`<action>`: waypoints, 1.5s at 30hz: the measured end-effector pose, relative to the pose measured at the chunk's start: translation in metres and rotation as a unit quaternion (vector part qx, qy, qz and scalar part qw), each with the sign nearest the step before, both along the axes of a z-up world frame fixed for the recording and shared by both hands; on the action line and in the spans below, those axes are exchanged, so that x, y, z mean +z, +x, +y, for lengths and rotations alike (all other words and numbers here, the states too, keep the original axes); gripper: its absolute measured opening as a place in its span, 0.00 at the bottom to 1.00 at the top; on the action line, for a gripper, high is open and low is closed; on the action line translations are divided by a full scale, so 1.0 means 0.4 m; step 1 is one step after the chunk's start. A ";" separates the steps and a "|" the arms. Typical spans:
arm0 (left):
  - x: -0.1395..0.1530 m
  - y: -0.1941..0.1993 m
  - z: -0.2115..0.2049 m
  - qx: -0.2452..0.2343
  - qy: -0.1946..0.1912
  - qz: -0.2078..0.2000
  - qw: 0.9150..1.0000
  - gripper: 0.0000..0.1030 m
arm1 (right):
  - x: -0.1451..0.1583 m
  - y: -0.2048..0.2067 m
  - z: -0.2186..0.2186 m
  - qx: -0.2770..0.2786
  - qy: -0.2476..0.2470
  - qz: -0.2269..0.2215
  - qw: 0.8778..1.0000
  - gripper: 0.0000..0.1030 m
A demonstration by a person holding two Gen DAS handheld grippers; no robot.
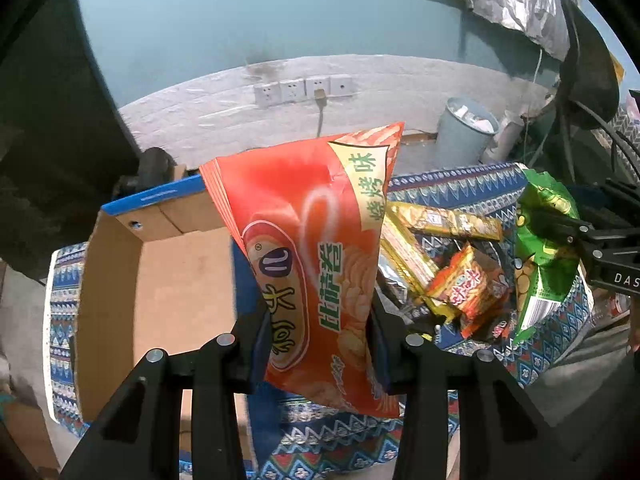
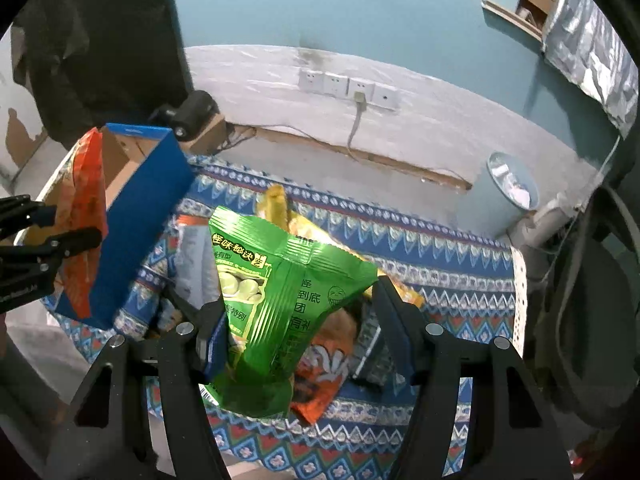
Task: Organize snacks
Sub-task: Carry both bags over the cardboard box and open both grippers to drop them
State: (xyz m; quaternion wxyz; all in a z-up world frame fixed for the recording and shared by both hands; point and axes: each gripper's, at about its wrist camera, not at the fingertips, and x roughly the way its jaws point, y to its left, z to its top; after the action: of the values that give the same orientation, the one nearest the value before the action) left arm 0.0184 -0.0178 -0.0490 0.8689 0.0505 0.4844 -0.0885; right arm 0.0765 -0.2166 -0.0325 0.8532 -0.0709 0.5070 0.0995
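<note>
— Both bags up off the tabletop (image 2: 460,248)?
— Yes. Left gripper (image 1: 316,344) clamps the orange chip bag (image 1: 312,248), right gripper (image 2: 296,328) pinches the green snack bag (image 2: 280,292).
— Next?
— Probably swing them over the cardboard box (image 1: 176,272) and let go.

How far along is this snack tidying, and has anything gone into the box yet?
Early, it seems. The visible part of the cardboard box floor is bare, so nothing looks packed yet. In hand: the left gripper grips an orange chip bag beside the box, and the right gripper holds a green snack bag above the pile. Left: a pile of loose packets lies on the patterned cloth.
</note>
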 end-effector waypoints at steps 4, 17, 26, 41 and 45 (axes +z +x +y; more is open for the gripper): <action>0.009 0.000 0.041 0.012 0.003 -0.005 1.000 0.41 | 0.017 0.014 0.040 0.017 -0.001 -0.007 1.000 0.62; 0.046 -0.004 0.174 0.043 -0.014 -0.015 0.999 0.41 | 0.068 0.063 0.223 0.079 0.002 -0.027 0.996 0.62; 0.042 -0.013 0.262 0.067 -0.010 -0.018 0.998 0.41 | 0.076 0.098 0.367 0.121 0.007 -0.023 0.992 0.62; -0.012 -0.042 0.439 0.120 -0.007 -0.013 0.993 0.41 | 0.023 0.149 0.611 0.183 0.008 -0.003 0.983 0.62; -0.051 -0.038 0.485 0.140 -0.015 0.007 0.990 0.41 | -0.008 0.163 0.649 0.191 0.014 0.014 0.981 0.62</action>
State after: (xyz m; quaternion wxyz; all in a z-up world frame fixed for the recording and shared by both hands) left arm 0.0031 0.1762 -0.0696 0.8697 -0.0312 0.4918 0.0266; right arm 0.1417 0.0428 -0.0359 0.8122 -0.1529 0.4946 0.2688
